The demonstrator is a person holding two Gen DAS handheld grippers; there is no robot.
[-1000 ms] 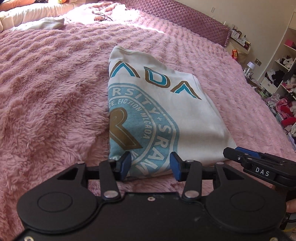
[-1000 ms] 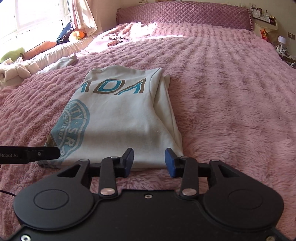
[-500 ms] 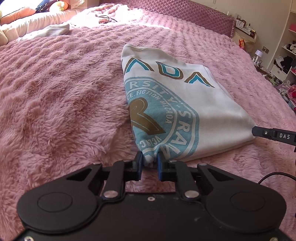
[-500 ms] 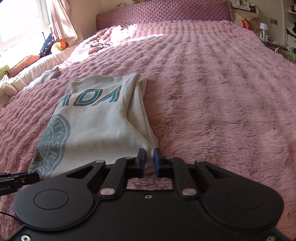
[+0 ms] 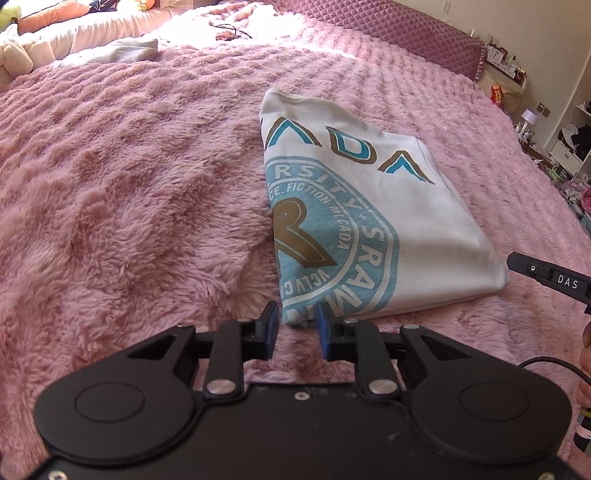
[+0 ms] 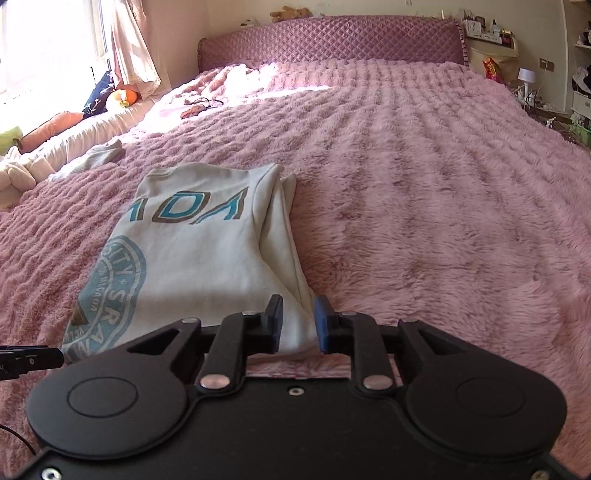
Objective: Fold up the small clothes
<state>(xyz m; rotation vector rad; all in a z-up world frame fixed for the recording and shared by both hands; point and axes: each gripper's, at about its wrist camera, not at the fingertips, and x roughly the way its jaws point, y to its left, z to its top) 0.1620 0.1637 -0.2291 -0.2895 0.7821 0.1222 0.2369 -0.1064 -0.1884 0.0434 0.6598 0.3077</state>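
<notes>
Left wrist view: folded white T-shirt [image 5: 373,206] lies flat on the pink fuzzy bedspread [image 5: 129,206], long axis running away from the camera toward the quilted headboard [image 5: 388,29]. Teal/gold round print and "ADA" lettering face up. Left gripper [image 5: 295,328] sits at the shirt's near left corner; its jaws have just been opening, blue pads now stand apart with the corner edge of the cloth between them, not visibly pinched, so released. Tip of the other tool, marked "DAS", shows at the shirt's near right corner. Right wrist view: right gripper [image 6: 298,323] is at the shirt's near right corner, where the stacked folded layers end. Its jaws have also just been opening; cloth lies in the gap between the pads, the left pad close against it, the right pad with a sliver of space, so I read it as let go rather than clamped. Shirt hem rests on the bedspread, not lifted. Beyond the shirt toward the window side: a small grey-white garment [image 6: 99,157] and soft toys [image 6: 122,98] at the bed edge.
</notes>
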